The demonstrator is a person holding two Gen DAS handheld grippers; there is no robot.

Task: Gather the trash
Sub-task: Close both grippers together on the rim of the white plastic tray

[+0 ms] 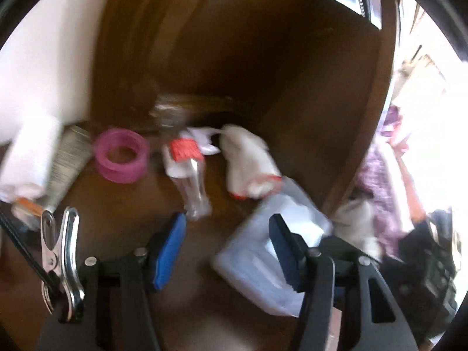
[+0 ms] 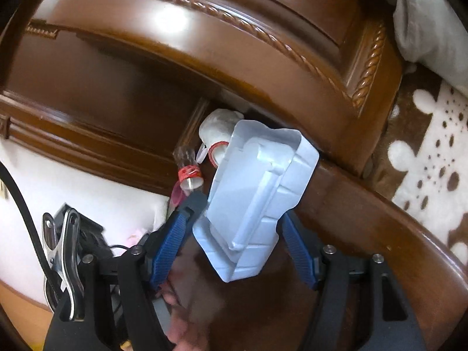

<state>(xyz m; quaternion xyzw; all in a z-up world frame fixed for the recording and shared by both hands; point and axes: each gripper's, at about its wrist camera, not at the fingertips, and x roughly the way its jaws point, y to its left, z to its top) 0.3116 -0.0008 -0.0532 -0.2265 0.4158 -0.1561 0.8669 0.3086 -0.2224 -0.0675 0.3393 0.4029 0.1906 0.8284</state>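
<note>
Mid-pickup on the dark wooden surface (image 1: 122,204), right claw (image 2: 234,231) spread wide around the white plastic tray (image 2: 257,193), pads apparently just touching, left claw (image 1: 228,251) half open and empty near the clear bottle (image 1: 193,187): next, squeeze and lift.

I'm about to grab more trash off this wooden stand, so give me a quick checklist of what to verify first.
1. Right tongs around white plastic tray: ok; firm grip: cannot tell.
2. Left tongs empty and open: ok.
3. Clear bottle with red label lies ahead of left tongs, unobstructed: ok.
4. Left view sharp enough to aim: not ok, blurred.
5. White bag with red trim apart from bottle: ok.
6. Pink tape roll is trash: cannot tell.
</note>
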